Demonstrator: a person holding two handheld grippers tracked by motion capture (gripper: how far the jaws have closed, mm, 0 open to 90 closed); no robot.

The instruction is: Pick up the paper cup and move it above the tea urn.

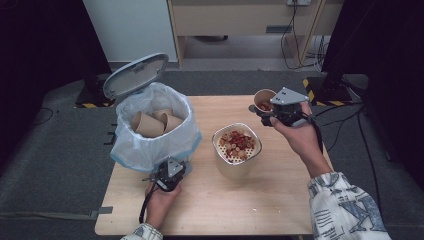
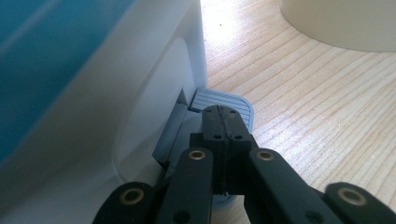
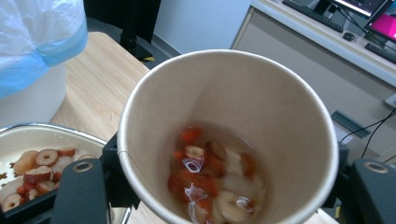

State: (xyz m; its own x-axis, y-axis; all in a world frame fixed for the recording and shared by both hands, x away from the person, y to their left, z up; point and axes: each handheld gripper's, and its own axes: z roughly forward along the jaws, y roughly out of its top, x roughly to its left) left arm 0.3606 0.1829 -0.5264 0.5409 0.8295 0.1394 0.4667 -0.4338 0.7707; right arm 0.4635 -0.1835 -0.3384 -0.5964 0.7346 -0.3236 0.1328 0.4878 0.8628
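A white pedal bin (image 1: pixel 131 159) lined with a clear and blue bag (image 1: pixel 150 145) stands at the table's left, its grey lid (image 1: pixel 135 75) raised. Brown paper cups (image 1: pixel 150 124) lie inside it. My left gripper (image 1: pixel 167 176) sits at the bin's foot, its jaws shut, tips resting on the grey ribbed pedal (image 2: pixel 211 97) beside the bin wall (image 2: pixel 140 93). At the far right my right gripper (image 1: pixel 272 109) is shut on a paper cup (image 1: pixel 263 99), held slightly tilted. In the right gripper view the cup (image 3: pixel 280 107) holds red and pale fruit pieces in liquid (image 3: pixel 210 177).
A cream pot (image 1: pixel 235 169) with a strainer insert full of sliced red fruit (image 1: pixel 237 144) stands at the middle of the wooden table (image 1: pixel 280 200). Black stands and cables lie on the floor to the right. A desk is behind the table.
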